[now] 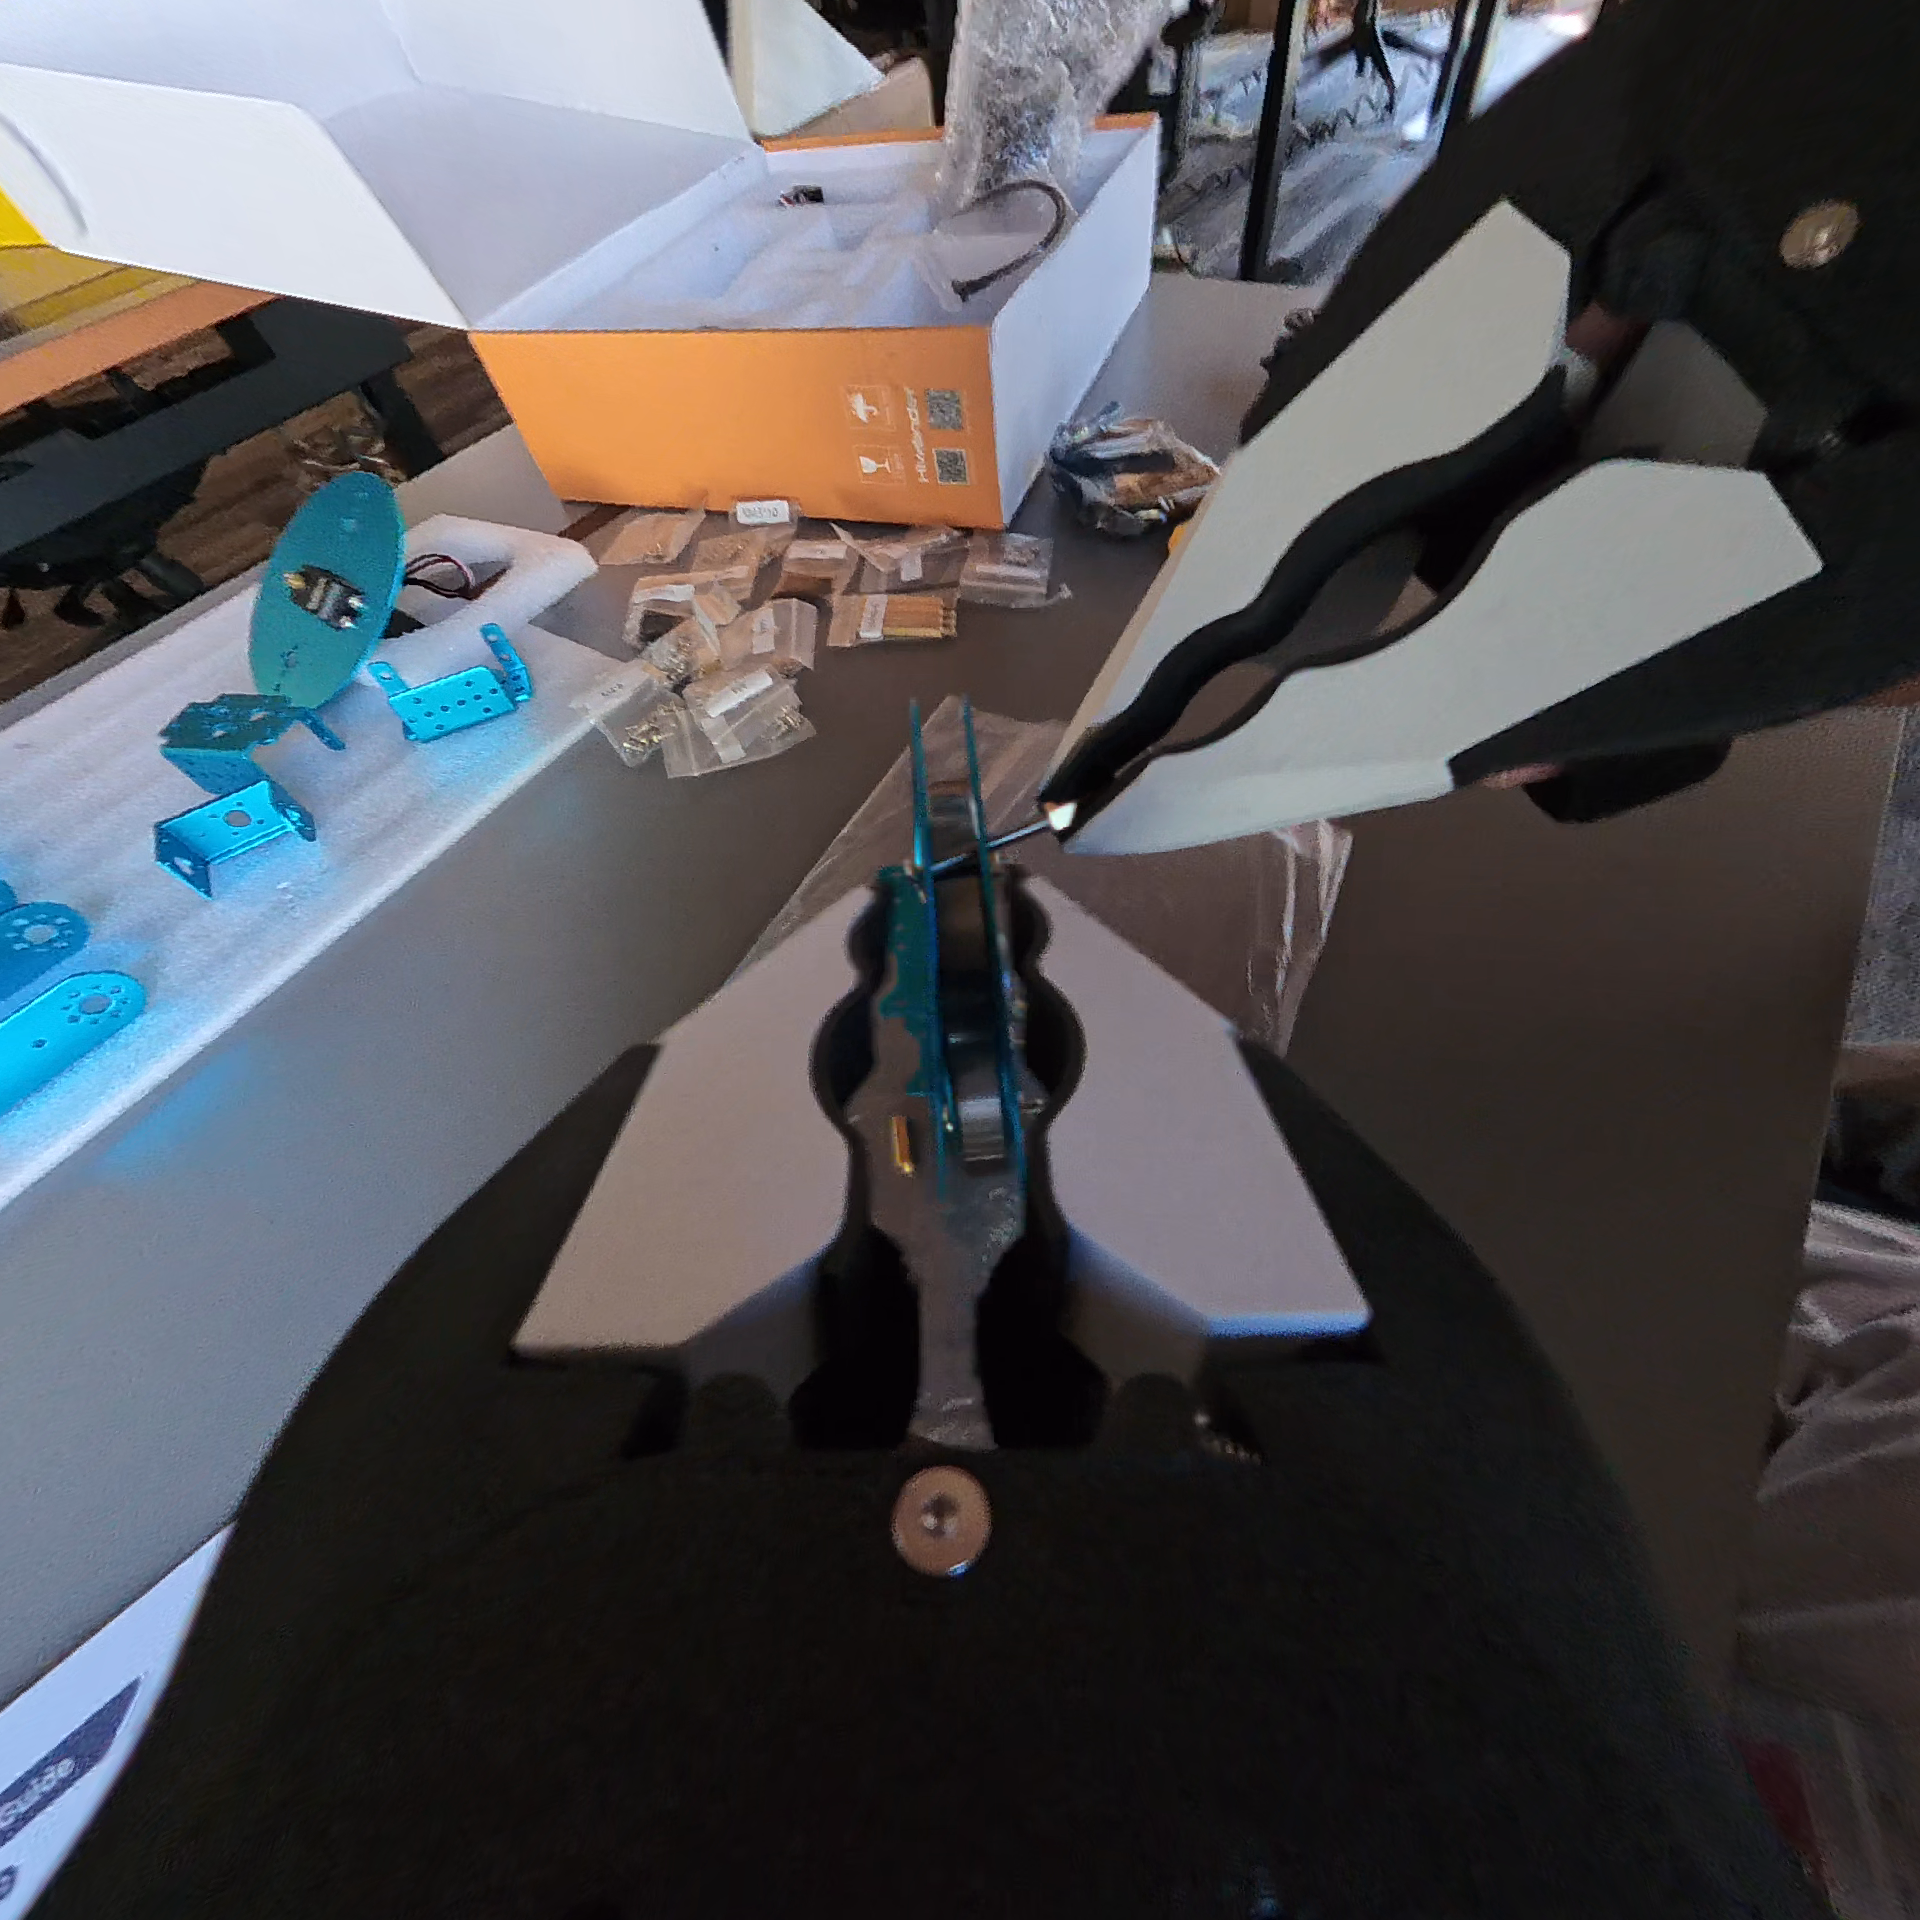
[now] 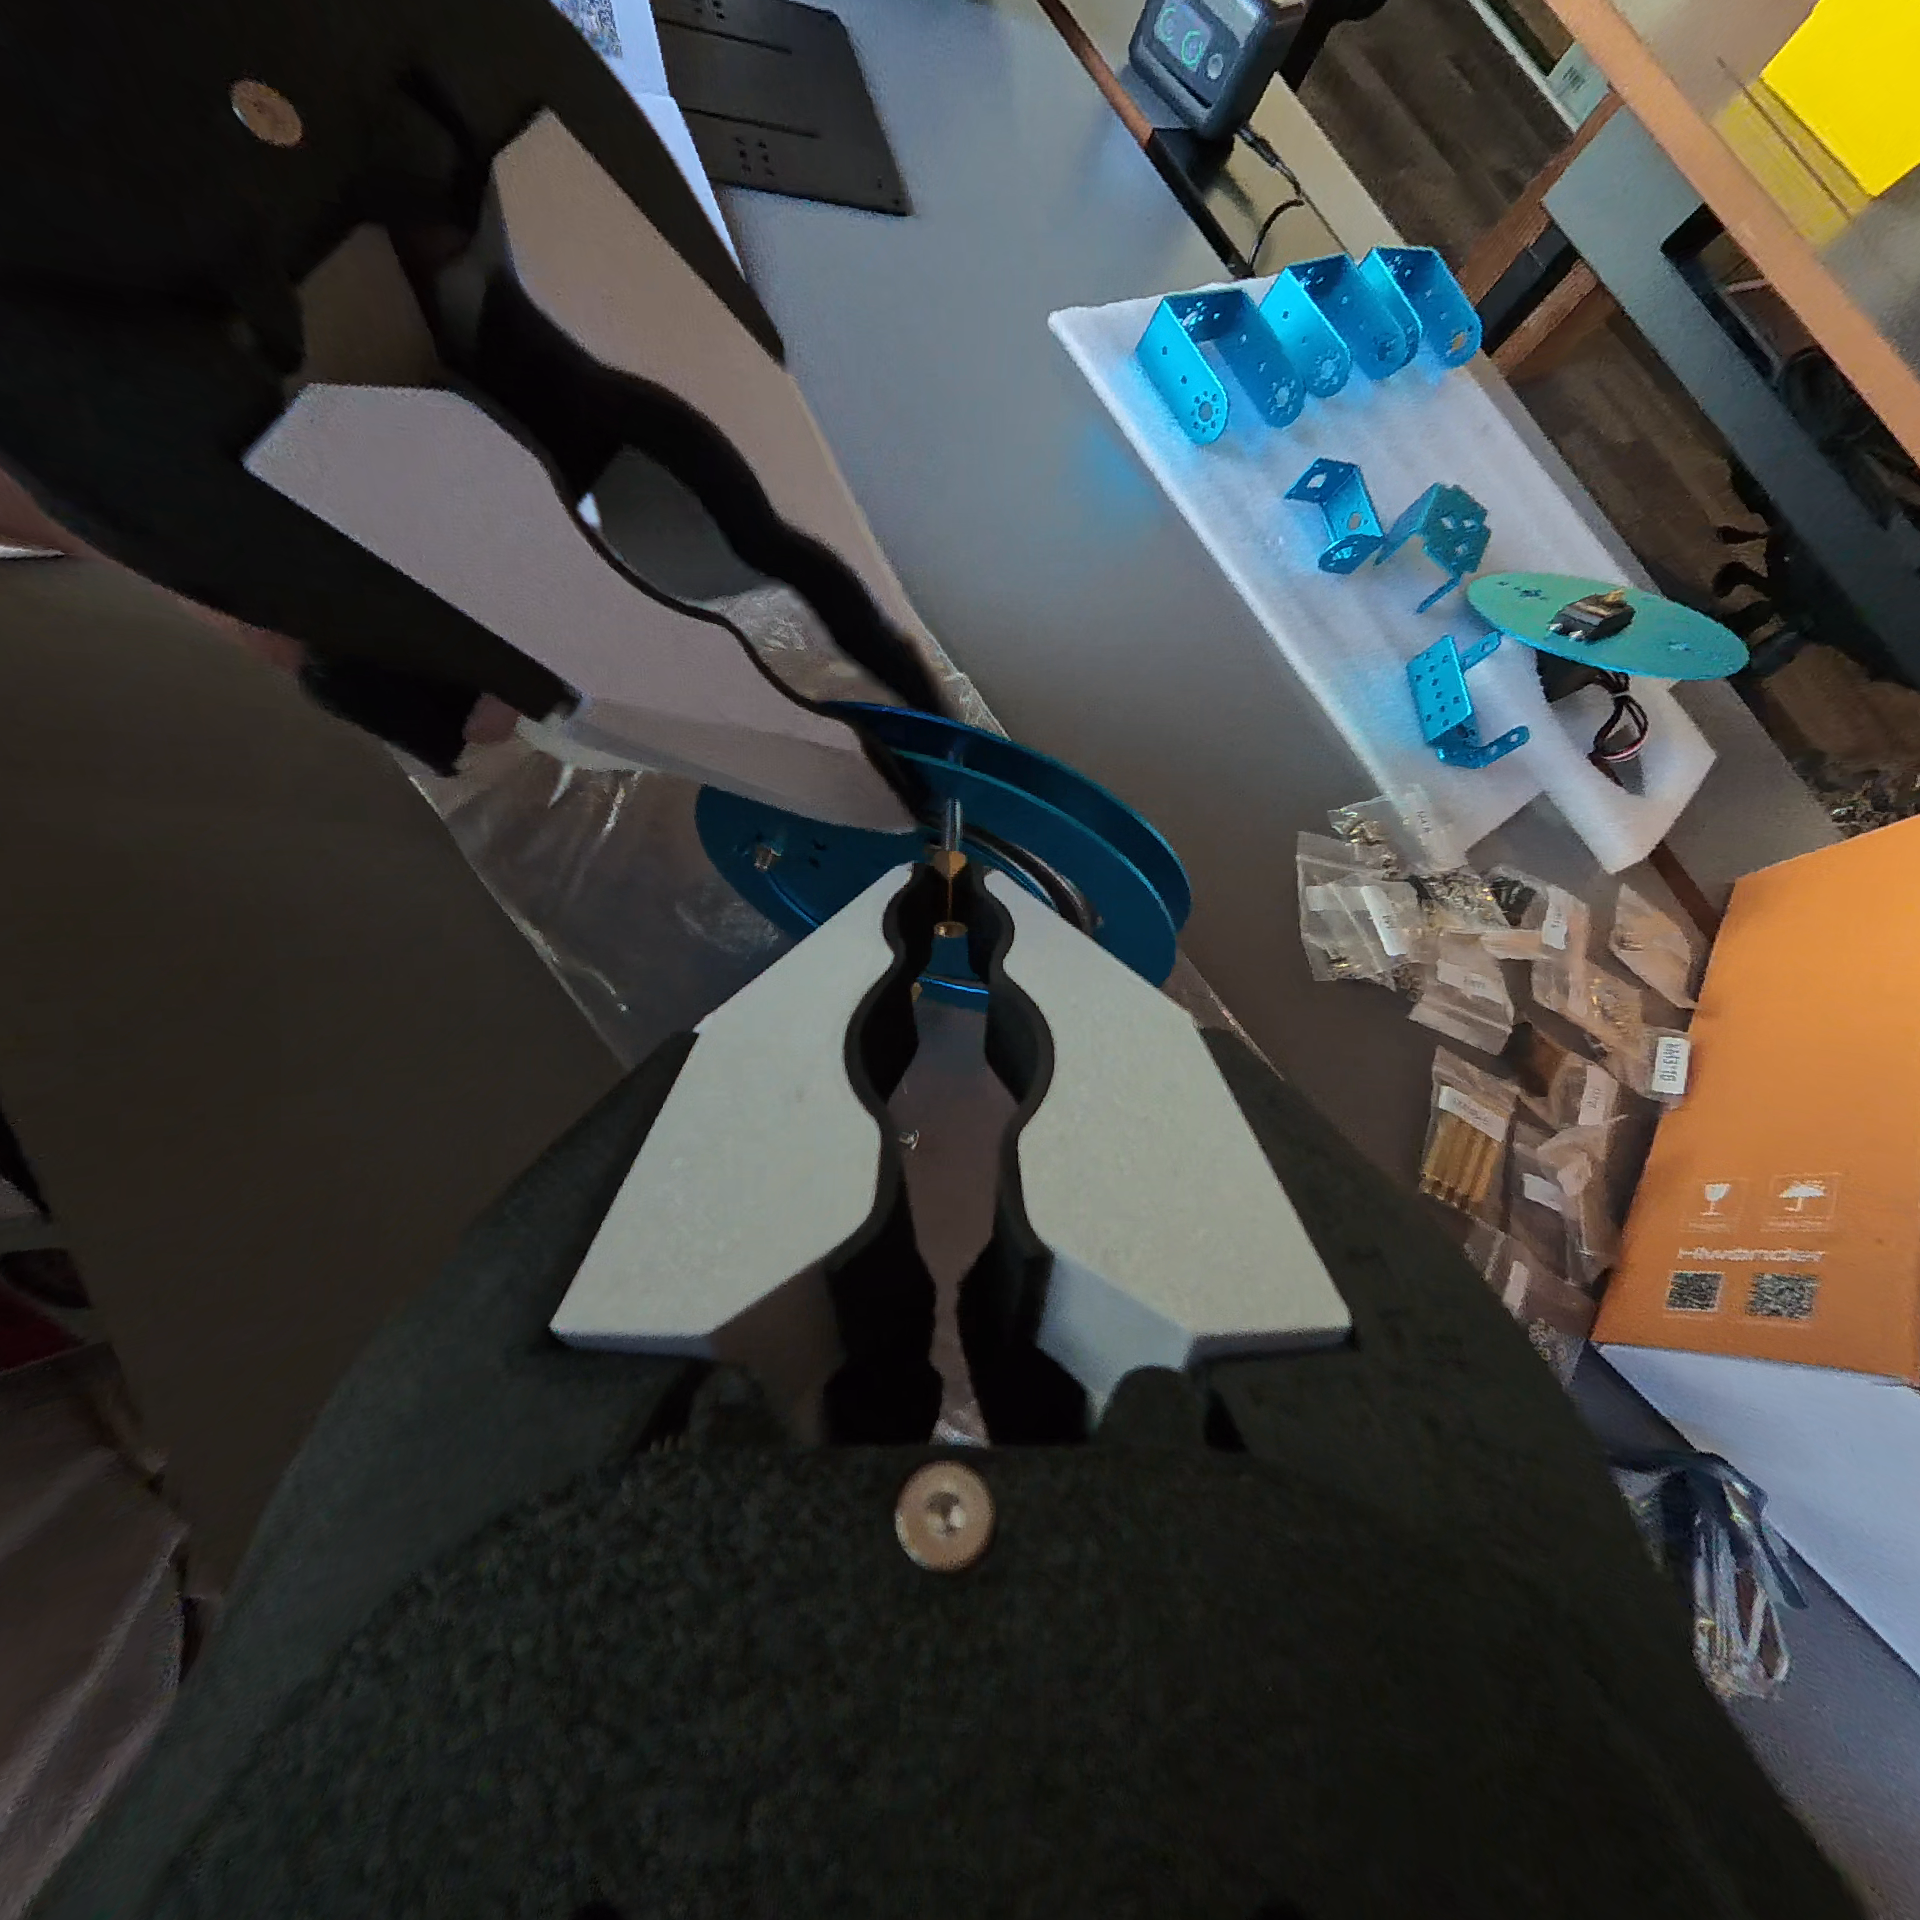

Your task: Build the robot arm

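Note:
My left gripper (image 1: 945,883) is shut on a stack of blue round metal plates (image 1: 906,966) with a dark ring between them. It holds the stack edge-on above the grey table (image 1: 468,935). My right gripper (image 1: 1055,816) comes in from the upper right, shut on a thin pin-like part (image 1: 987,844) whose tip touches the plates' rim. In the right wrist view my right gripper (image 2: 945,883) pinches this part, which shows brass (image 2: 948,873), against the blue plates (image 2: 1081,831). The left gripper (image 2: 894,779) clamps them from the upper left.
A white foam sheet (image 1: 125,1039) (image 2: 1299,582) holds several blue brackets (image 2: 1205,364) and a blue disc with a servo (image 1: 327,592) (image 2: 1605,623). Small bags of screws (image 1: 727,644) (image 2: 1507,987) lie beside an open orange and white box (image 1: 748,416) (image 2: 1766,1091). A black plate (image 2: 769,114) lies farther back. Less than 4 cm separates the two grippers' tips.

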`<state>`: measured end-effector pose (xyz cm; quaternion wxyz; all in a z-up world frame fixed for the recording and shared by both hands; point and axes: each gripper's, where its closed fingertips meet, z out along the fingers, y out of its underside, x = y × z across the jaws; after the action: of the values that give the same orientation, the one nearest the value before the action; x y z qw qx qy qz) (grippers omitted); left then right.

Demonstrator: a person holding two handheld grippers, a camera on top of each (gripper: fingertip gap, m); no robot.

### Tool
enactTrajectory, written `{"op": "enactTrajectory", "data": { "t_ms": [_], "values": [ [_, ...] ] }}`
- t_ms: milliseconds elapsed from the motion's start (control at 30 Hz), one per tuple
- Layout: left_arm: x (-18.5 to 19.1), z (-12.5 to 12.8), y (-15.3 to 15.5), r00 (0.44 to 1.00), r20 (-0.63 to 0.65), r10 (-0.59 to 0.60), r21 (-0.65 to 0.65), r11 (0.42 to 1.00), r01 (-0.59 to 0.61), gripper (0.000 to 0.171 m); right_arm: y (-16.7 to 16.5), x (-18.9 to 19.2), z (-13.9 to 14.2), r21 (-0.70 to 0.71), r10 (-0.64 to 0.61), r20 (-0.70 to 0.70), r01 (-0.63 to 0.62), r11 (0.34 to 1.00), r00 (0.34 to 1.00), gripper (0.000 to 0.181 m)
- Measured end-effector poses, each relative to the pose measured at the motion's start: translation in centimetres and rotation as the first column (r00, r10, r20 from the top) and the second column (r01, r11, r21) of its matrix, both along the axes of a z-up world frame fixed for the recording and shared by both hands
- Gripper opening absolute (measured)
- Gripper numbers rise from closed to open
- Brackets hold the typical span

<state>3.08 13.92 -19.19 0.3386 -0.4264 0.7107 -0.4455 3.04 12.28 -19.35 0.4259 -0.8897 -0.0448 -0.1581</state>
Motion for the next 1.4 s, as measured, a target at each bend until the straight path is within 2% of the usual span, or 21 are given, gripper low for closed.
{"op": "enactTrajectory", "data": {
  "t_ms": [33, 100, 267, 400, 500, 667, 767, 867, 967, 1033, 1100, 1167, 1200, 1233, 1267, 1300, 1333, 1367, 1400],
  "values": [
    [0.1, 0.3, 0.4, 1.0, 0.016, 0.018, -0.008, 1.0, -0.018, 0.034, 0.0, 0.1, 0.0, -0.001, 0.004, 0.004, -0.004, 1.0, 1.0, 0.005],
    [0.2, 0.6, 0.8, 0.999, 0.029, 0.026, 0.001, 1.0, -0.026, 0.04, 0.1, 0.0, 0.0, -0.009, 0.022, 0.004, -0.022, 1.0, 1.0, 0.005],
    [0.3, 0.3, 0.2, 0.999, -0.004, -0.038, -0.008, 0.999, 0.038, 0.04, 0.2, -0.1, 0.0, -0.01, 0.041, -0.024, -0.042, 0.999, 0.999, 0.005],
    [0.4, -0.3, -0.1, 0.998, -0.027, -0.055, 0.018, 0.998, 0.055, 0.037, 0.1, 0.2, -0.1, -0.01, 0.044, -0.031, -0.044, 0.999, 0.999, 0.005],
    [0.4, -0.2, -0.6, 0.998, -0.018, -0.064, 0.019, 0.998, 0.065, 0.021, 0.1, 0.1, -0.1, -0.011, 0.07, -0.046, -0.07, 0.997, 0.997, 0.005],
    [0.5, -0.3, -0.2, 1.0, -0.002, -0.031, 0.117, 0.993, 0.031, 0.016, 0.3, 0.2, -0.1, -0.006, 0.078, -0.055, -0.078, 0.997, 0.995, 0.005],
    [0.7, -0.3, -0.2, 1.0, -0.008, -0.009, 0.106, 0.994, 0.01, 0.016, 0.3, 0.3, -0.1, 0.014, 0.048, -0.074, -0.047, 0.999, 0.996, 0.005],
    [0.6, -0.3, -0.5, 1.0, -0.01, -0.009, 0.109, 0.994, 0.01, 0.016, -0.2, 0.6, 0.1, -0.003, 0.018, 0.1, -0.018, 1.0, 0.995, 0.01],
    [0.6, -0.3, -0.5, 1.0, -0.014, -0.012, 0.116, 0.993, 0.013, 0.015, -0.4, 0.8, 0.4, -0.041, 0.034, 0.394, -0.02, 0.999, 0.918, 0.013],
    [0.5, -0.3, -0.6, 1.0, -0.017, -0.018, 0.118, 0.993, 0.02, 0.015, -0.2, 0.7, 0.0, -0.075, 0.063, 0.483, -0.031, 0.997, 0.873, 0.005],
    [0.6, -0.3, -0.4, 1.0, -0.016, -0.007, 0.125, 0.992, 0.009, 0.015, 0.0, 0.9, -0.1, -0.086, 0.073, 0.516, -0.034, 0.996, 0.854, 0.004],
    [0.6, -0.3, -0.4, 1.0, -0.013, 0.001, 0.125, 0.992, 0.001, 0.015, 0.1, 0.9, -0.2, -0.093, 0.069, 0.442, -0.031, 0.995, 0.894, 0.004],
    [0.6, -0.3, -0.3, 1.0, -0.01, 0.003, 0.122, 0.993, -0.002, 0.015, 0.1, 0.8, -0.2, -0.075, 0.052, 0.34, -0.028, 0.997, 0.939, 0.004],
    [0.5, -0.4, -0.3, 1.0, -0.007, 0.004, 0.115, 0.993, -0.003, 0.015, 0.2, 0.6, -0.4, -0.039, 0.026, 0.164, -0.019, 0.999, 0.986, 0.004],
    [0.5, -0.4, -0.3, 1.0, -0.005, 0.002, 0.105, 0.994, -0.001, 0.015, 0.2, 0.3, -0.5, 0.007, 0.003, -0.083, -0.002, 1.0, 0.997, 0.004],
    [0.4, -0.4, -0.3, 1.0, -0.004, -0.002, 0.099, 0.995, 0.002, 0.015, 0.3, -0.2, -0.5, 0.048, -0.008, -0.374, 0.029, 0.998, 0.928, 0.004],
    [0.3, -0.4, -0.3, 1.0, -0.001, -0.005, 0.099, 0.995, 0.005, 0.015, 0.3, -0.7, -0.5, 0.072, 0.005, -0.63, 0.052, 0.996, 0.777, 0.004],
    [0.3, -0.4, -0.3, 1.0, 0.003, -0.002, 0.103, 0.995, 0.001, 0.015, 0.3, -1.0, -0.4, 0.088, 0.025, -0.808, 0.078, 0.993, 0.588, 0.004],
    [0.3, -0.4, -0.3, 1.0, 0.007, 0.005, 0.107, 0.994, -0.006, 0.016, 0.4, -1.1, -0.2, 0.101, 0.05, -0.911, 0.104, 0.989, 0.41, 0.004]
  ]
}}
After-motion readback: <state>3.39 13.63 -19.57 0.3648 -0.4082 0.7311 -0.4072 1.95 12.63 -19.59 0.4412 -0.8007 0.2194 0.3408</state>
